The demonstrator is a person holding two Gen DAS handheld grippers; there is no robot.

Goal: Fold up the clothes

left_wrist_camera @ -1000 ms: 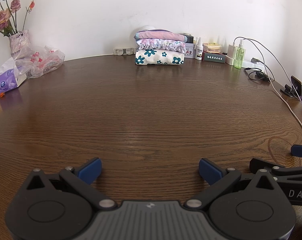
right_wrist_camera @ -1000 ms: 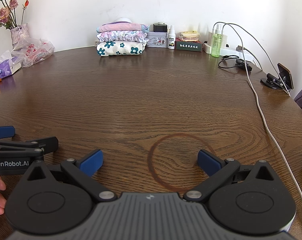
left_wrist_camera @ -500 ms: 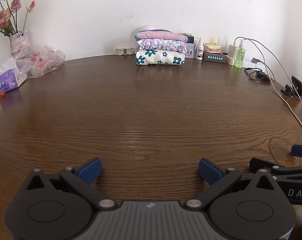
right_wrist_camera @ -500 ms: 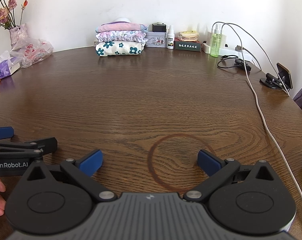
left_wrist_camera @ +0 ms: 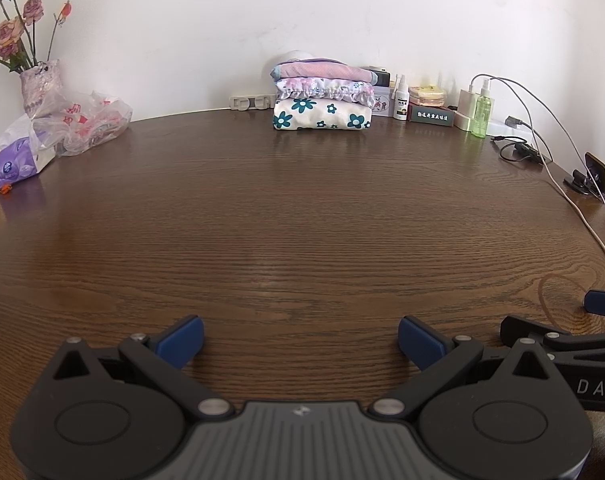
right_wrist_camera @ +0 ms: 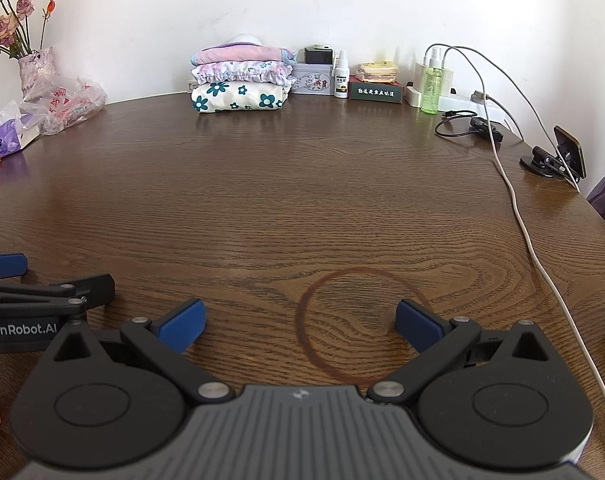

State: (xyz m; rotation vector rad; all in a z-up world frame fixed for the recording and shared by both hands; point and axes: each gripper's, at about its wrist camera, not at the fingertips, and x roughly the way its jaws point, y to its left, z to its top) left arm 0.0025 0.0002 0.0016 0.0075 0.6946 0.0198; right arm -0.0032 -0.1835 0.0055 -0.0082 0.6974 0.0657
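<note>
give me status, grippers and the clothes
Left gripper and right gripper both open, empty, low over the table. Folded clothes stacked at the far edge by the wall. Nothing between grippers and stack.

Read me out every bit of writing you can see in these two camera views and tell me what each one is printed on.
"GenRobot.AI": side of the left gripper.
"DAS", cut off by the frame edge: side of the right gripper.
Chinese characters on the dark box: too small to read surely.
Red print on the plastic bag: crumpled, unreadable.
Labels on the white spray bottle, tissue pack and tin: too small.
</note>
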